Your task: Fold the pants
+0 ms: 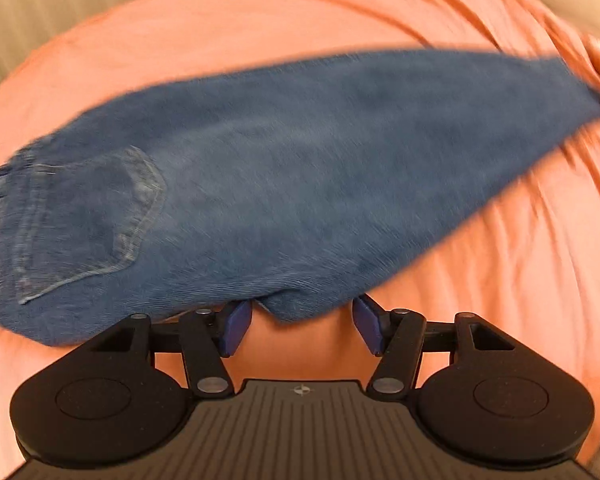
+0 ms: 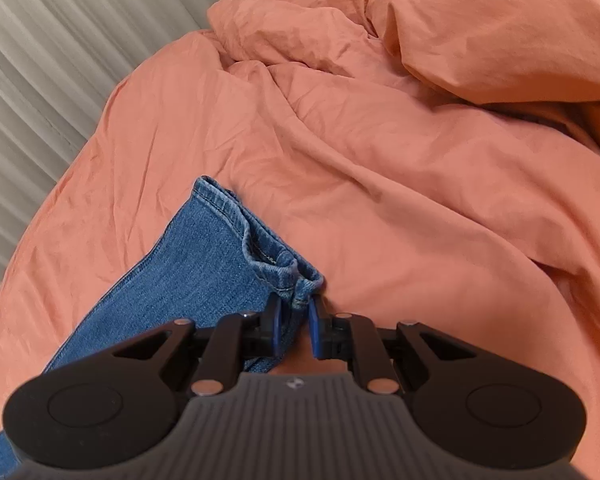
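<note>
Jeans [image 1: 300,168] are spread across the orange duvet [image 1: 260,12] on a bed. Their hem corner [image 2: 300,288] is pinched between the closed fingers of the right claw [image 2: 296,320]. The left claw [image 1: 302,320] is held apart, a denim fold apparently just ahead of its fingertips, though blurred.
</note>
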Action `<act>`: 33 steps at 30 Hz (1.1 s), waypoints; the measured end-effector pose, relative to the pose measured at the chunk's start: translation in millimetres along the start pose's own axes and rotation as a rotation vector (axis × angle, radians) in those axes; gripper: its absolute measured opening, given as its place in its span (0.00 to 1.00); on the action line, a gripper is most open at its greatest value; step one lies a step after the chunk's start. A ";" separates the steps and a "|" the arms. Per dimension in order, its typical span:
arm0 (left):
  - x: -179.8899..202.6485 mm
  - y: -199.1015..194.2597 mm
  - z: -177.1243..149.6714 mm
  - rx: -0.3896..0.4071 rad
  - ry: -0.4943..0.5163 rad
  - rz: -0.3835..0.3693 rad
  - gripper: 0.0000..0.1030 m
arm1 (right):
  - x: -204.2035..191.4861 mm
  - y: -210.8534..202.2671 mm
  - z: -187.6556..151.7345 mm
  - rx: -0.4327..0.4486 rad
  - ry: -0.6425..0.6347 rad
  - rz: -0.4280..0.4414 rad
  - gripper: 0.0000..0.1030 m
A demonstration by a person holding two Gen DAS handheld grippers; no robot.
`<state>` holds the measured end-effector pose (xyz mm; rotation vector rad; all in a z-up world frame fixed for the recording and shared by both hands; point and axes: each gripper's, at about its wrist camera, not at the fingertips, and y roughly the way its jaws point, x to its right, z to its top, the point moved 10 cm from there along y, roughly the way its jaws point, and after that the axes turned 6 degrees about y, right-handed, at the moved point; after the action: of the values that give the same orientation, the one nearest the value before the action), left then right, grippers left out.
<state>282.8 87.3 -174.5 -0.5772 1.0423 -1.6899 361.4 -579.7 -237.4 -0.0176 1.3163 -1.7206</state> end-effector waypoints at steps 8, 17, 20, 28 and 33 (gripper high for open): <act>-16.9 10.3 4.3 -0.003 -0.291 0.043 0.66 | 0.6 2.9 -0.5 -0.005 -0.007 -0.001 0.10; -10.9 -9.4 4.1 -0.111 -0.198 0.131 0.12 | -8.7 -18.5 13.5 0.043 0.031 0.065 0.03; -18.8 -20.9 6.6 -0.135 -0.168 0.140 0.11 | -20.9 -50.8 30.2 0.124 -0.003 0.077 0.00; -0.5 31.9 -41.2 -0.426 -0.141 0.062 0.02 | 55.0 -56.5 44.8 0.094 0.099 -0.008 0.00; -9.4 6.3 -50.0 -0.395 -0.142 0.019 0.11 | 48.5 -45.4 9.4 -0.017 0.051 0.052 0.00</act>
<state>250.4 113.5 -204.4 -0.9236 1.2812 -1.4091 309.5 -619.7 -222.8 0.0502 1.3572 -1.6754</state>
